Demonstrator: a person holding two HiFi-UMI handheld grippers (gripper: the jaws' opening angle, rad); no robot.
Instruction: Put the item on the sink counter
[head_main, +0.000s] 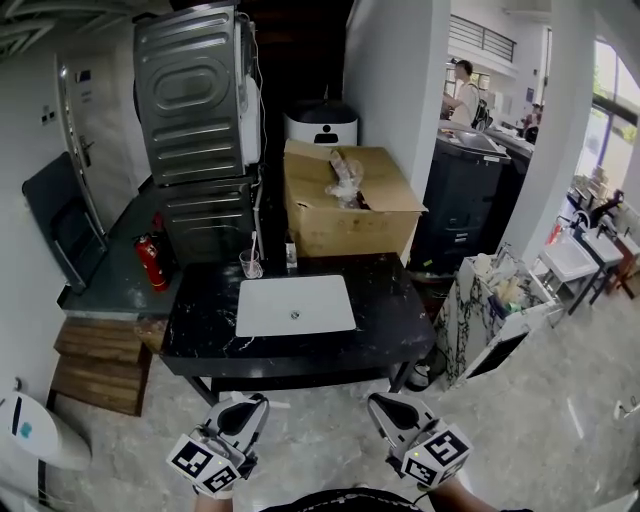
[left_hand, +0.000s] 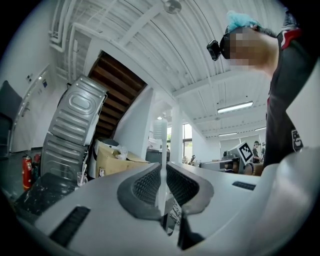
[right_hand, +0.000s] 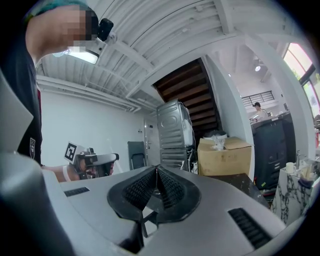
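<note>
- I am holding both claws low at the near edge of the head view, in front of the counter (head_main: 200, 340) and apart from it.
- The left claw (left_hand: 161, 170) is gripping a white stick (left_hand: 160, 135). Its jaws are standing almost together, with the pads pressing on the stick's lower part.
- The stick is rising upright out of the jaws, and its wider top end is looking like a brush head.
- In the head view the left claw (head_main: 252, 404) is pointing toward the counter's front edge, and I cannot make out the stick there.
- The right claw (right_hand: 156, 171) is holding nothing: its jaws are meeting at the tips.
- In the head view the right claw (head_main: 385, 402) is sitting beside the left one, well apart from it, and pointing the same way.
- The white sink (head_main: 270, 310) is lying in the middle of the black counter.
- A clear cup (head_main: 250, 264) and a small bottle (head_main: 291, 255) are standing near the counter's back edge, behind the sink.
- A cardboard box (head_main: 345, 215) is sitting behind the counter with its flaps open.
- Left of the box, a grey washer (head_main: 195, 95) is standing with a red extinguisher (head_main: 152, 262) near its foot.
</note>
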